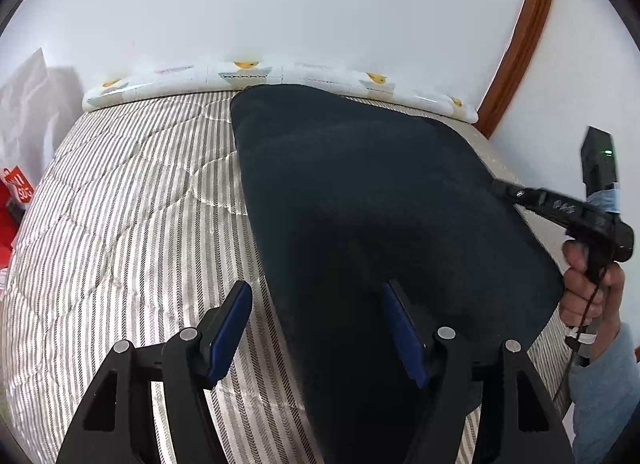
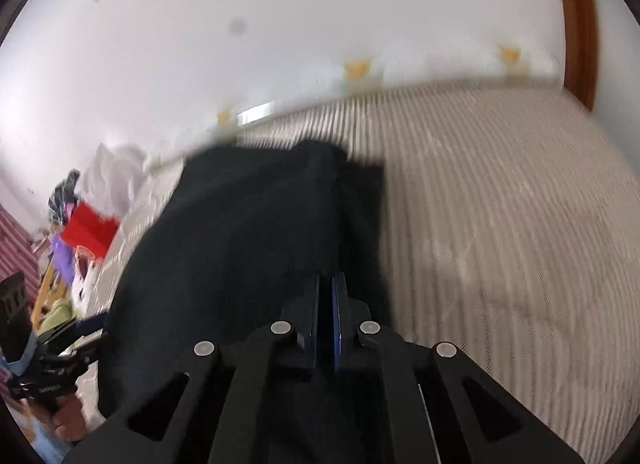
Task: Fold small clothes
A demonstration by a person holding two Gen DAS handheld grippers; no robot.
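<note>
A dark navy garment [image 1: 372, 200] lies spread on the striped bed. My left gripper [image 1: 316, 296] is open, low over the garment's near left edge, with its right finger over the cloth and its left finger over the bedding. My right gripper [image 2: 330, 284] is shut on the garment's edge [image 2: 248, 248], and a fold of cloth rises ahead of it. In the left wrist view the right gripper [image 1: 502, 188] pinches the garment's right edge, held by a hand. The right wrist view is motion-blurred.
The striped quilted bedding [image 1: 132, 204] spans the bed. A patterned pillow [image 1: 248, 74] lies along the white wall at the far side. A wooden door frame [image 1: 524, 40] stands at the right. Red and mixed items [image 2: 86, 230] are piled off the bed's left side.
</note>
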